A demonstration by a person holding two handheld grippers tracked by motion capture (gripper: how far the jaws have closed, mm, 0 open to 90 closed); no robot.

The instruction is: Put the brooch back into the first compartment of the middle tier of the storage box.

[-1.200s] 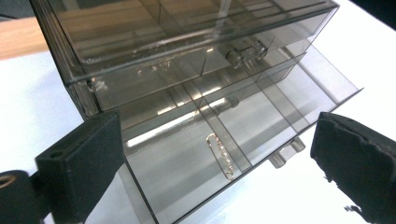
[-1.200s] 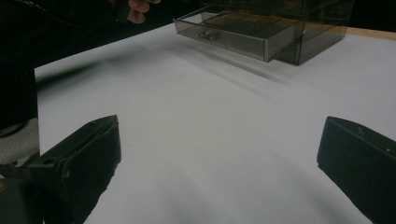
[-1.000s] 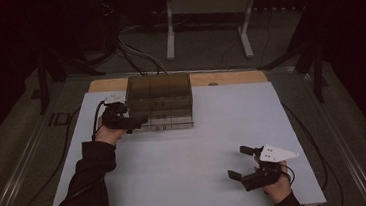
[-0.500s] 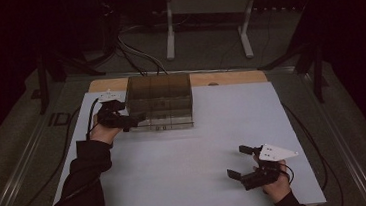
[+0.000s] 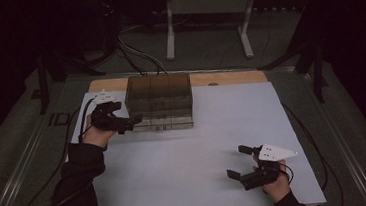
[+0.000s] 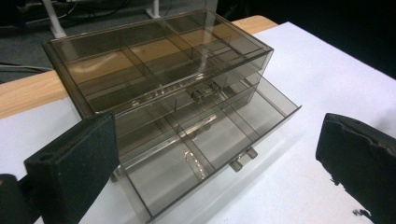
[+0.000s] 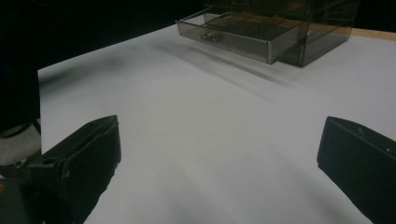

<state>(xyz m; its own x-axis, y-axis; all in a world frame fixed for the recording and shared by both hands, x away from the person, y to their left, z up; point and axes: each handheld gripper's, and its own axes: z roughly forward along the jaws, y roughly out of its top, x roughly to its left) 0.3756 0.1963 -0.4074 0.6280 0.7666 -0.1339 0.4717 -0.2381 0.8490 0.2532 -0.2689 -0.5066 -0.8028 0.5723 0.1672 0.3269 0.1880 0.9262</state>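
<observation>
Left claw (image 5: 128, 124) shifted left beside drawer box (image 5: 160, 101), jaws apart; right claw (image 5: 240, 162) apart; drawer contents indistinct.

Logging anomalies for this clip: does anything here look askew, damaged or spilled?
Nothing spilled or broken. The smoky clear drawer organizer has its bottom drawer pulled out, and its compartments look empty. The left gripper is open beside it; the right gripper is open over the white tabletop.
</observation>
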